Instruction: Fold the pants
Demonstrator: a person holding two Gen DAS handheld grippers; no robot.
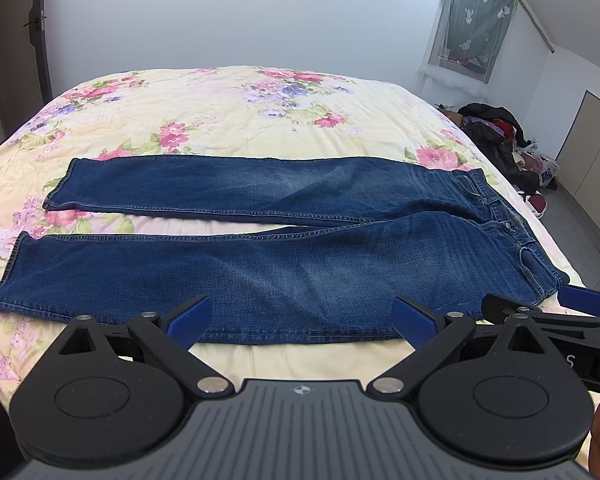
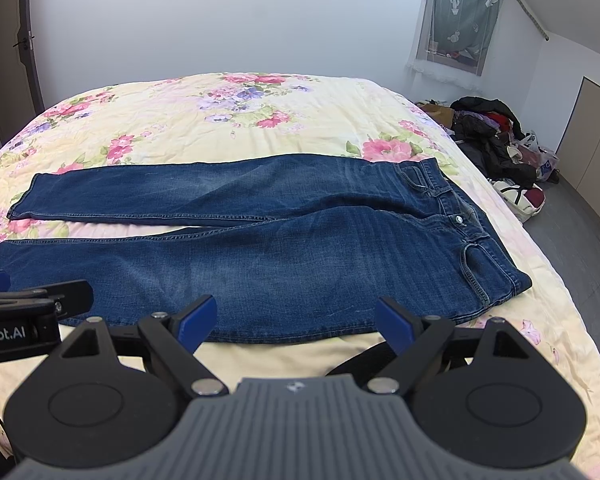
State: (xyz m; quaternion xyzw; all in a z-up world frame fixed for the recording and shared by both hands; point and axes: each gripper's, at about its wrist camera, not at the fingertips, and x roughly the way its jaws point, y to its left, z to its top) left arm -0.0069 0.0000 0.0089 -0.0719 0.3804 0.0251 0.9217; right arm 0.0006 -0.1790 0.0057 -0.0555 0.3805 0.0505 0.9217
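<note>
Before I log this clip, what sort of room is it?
Most likely a home bedroom. A bed with a floral quilt fills the view, jeans lie spread flat on it, and a pile of clothes and bags sits on the floor below a curtained window.

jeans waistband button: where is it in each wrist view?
Left wrist: button far right, mid-height, near the bed's right edge, small and dim.
Right wrist: button right of centre, mid-height, clearly lit.
Shared landmark: green curtain, upper right in both.
</note>
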